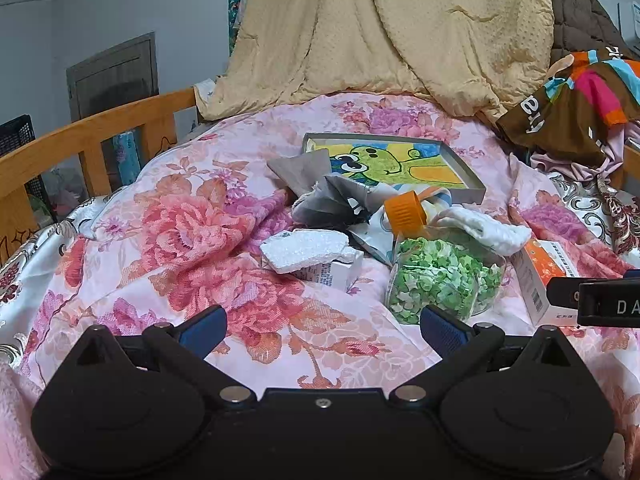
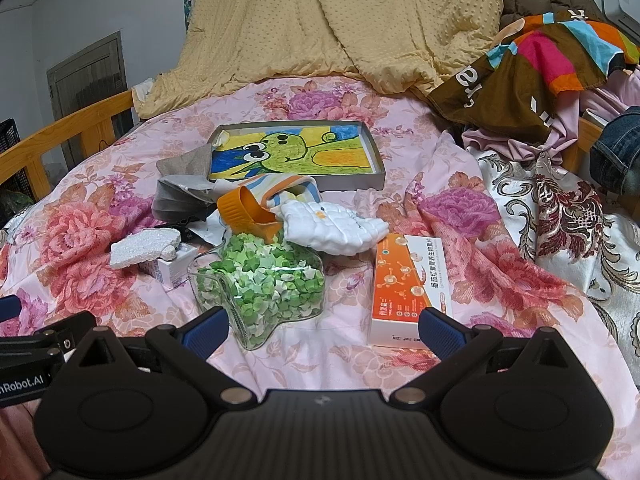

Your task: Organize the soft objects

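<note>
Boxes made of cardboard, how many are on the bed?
2: the orange and white box right of the star jar, and a small white box under the foam piece. More may be hidden.

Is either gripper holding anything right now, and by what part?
Nothing is held. The left gripper and right gripper both stand open and empty above the floral bedspread.

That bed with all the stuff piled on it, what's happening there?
A person holds two gripping devices over the floral bedspread. The left tool and right tool are both open and holding nothing. Ahead lie a white cloth, grey cloth, a jar of green paper stars, an orange box and a framed frog drawing. Nothing is grasped.
</note>
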Demonstrator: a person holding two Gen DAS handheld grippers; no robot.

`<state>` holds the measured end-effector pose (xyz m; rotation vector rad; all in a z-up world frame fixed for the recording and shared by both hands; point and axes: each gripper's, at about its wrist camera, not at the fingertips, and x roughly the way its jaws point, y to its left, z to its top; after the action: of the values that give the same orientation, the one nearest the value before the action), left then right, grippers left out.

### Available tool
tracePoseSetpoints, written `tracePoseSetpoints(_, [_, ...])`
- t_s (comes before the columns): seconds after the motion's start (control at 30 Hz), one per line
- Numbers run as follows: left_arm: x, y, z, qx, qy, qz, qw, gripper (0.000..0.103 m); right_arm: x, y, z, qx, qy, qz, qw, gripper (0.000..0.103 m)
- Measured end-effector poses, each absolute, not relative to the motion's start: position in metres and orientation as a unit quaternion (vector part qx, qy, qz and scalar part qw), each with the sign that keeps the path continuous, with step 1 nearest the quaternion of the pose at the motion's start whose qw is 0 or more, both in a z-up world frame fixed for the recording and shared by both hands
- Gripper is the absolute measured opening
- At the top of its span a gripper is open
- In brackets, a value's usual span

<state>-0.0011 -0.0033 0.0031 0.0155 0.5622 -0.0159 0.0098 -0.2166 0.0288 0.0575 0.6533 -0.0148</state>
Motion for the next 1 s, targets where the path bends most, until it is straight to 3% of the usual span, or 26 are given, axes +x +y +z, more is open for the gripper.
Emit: tracePoseSetpoints(1.0, [-0.0002, -0.0028, 0.0006, 0.011, 0.282, -0.003, 0.959, 0.102, 0.0101, -0.2167, 0.0289, 0.029, 0.322, -0.007, 0.946, 0.103])
